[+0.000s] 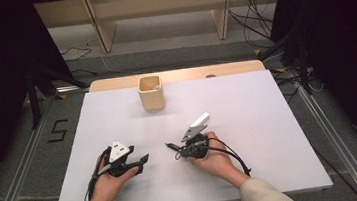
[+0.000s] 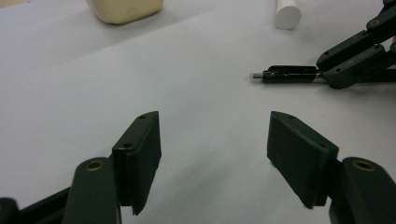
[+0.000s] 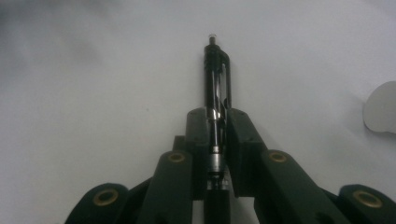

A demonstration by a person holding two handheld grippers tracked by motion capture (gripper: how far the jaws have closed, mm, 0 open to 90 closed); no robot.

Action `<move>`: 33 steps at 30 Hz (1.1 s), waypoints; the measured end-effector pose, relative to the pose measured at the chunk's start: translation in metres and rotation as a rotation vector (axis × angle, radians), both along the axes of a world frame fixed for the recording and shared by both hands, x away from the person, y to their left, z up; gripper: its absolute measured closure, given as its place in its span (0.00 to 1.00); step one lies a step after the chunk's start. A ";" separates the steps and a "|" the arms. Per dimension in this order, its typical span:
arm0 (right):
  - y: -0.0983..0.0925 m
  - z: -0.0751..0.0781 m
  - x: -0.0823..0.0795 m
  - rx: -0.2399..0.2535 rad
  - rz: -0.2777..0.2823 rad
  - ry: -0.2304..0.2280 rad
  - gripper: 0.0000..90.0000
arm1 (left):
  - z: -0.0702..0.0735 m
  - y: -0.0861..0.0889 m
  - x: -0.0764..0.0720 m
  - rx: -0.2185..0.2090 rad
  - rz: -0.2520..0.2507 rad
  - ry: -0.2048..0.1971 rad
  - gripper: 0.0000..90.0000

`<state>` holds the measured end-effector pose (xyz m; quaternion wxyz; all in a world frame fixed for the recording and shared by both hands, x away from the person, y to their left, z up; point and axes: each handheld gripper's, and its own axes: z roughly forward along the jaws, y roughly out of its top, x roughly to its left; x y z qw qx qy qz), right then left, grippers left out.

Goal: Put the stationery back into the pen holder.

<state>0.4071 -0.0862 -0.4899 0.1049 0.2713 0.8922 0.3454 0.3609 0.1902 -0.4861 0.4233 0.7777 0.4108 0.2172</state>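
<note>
Where held, pen between right jaws

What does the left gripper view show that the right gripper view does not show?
Left gripper view alone: the left gripper with jaws wide apart and nothing between them, the base of the cream cup, and the right gripper seen from the side. Right gripper view alone: a close look along the right gripper's closed jaws pressing on the pen's barrel. Both: the black pen, the white table surface and a white cylinder.
</note>
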 end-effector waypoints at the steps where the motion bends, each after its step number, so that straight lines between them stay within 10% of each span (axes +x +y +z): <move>1: 0.000 0.000 0.000 0.001 -0.002 0.002 0.89 | 0.000 0.000 0.000 0.000 -0.001 0.000 0.39; 23: -0.005 0.005 0.001 0.020 0.020 0.026 0.89 | 0.000 0.000 -0.001 0.016 -0.020 -0.019 0.39; 33: -0.012 0.014 -0.011 0.021 0.172 0.047 0.89 | 0.004 -0.008 -0.005 0.058 -0.203 -0.033 0.38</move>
